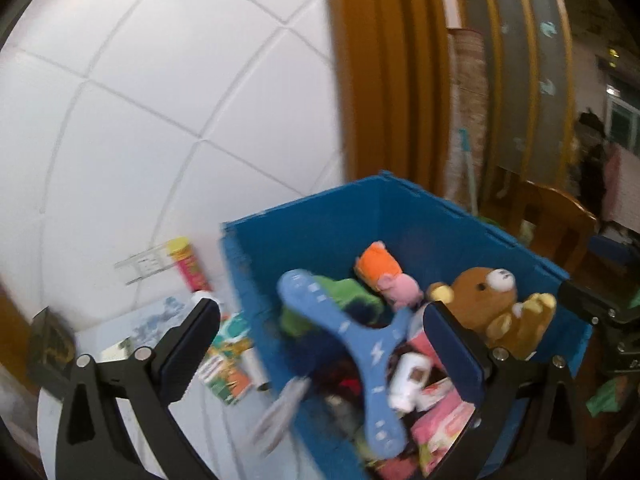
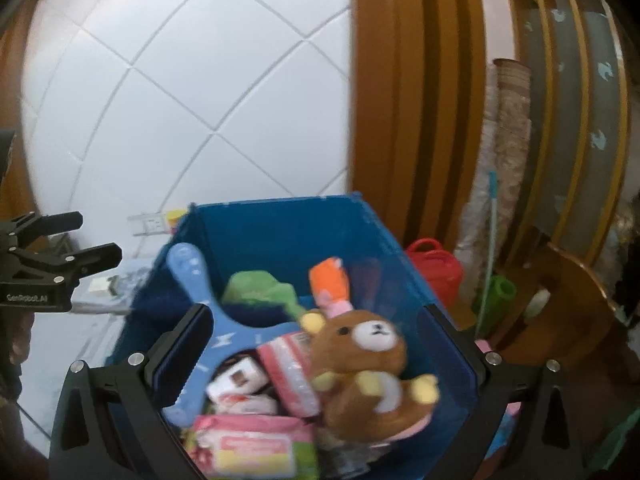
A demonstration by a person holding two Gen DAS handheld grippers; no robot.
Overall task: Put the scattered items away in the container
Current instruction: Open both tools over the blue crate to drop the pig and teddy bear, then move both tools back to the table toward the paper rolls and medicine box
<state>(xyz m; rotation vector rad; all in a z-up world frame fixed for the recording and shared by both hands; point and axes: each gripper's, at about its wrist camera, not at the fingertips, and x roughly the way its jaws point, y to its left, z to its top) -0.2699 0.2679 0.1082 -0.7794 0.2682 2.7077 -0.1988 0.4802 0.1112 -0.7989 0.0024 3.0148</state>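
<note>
Gaping wide with nothing between them, the fingers of the left gripper [image 1: 320, 344] hang over the near-left corner of the blue crate [image 1: 320, 216], one finger outside its wall and one over its contents. The right gripper [image 2: 320, 354] stands just as open and just as empty, framing the inside of the crate.

Inside lie a brown teddy bear [image 2: 368, 364], a blue three-armed boomerang toy [image 1: 360, 340], an orange-and-pink plush [image 1: 388, 276], a green cloth [image 2: 260, 290] and pink snack packets [image 2: 256, 440], piled loosely.

Outside the left wall, on the white bench [image 1: 120, 328], items remain: a pink-and-yellow tube [image 1: 188, 264], a flat colourful booklet [image 1: 228, 364] touching the crate's foot, and a blurred grey object [image 1: 280, 412] beside the wall, too smeared to identify.

The tube looks light, stiff and round, likely to roll; pinching across its middle would probably be safest. The booklet appears thin and limp, lying flat, so I would judge an edge the only place to take it, perhaps after sliding it clear of the crate.
</note>
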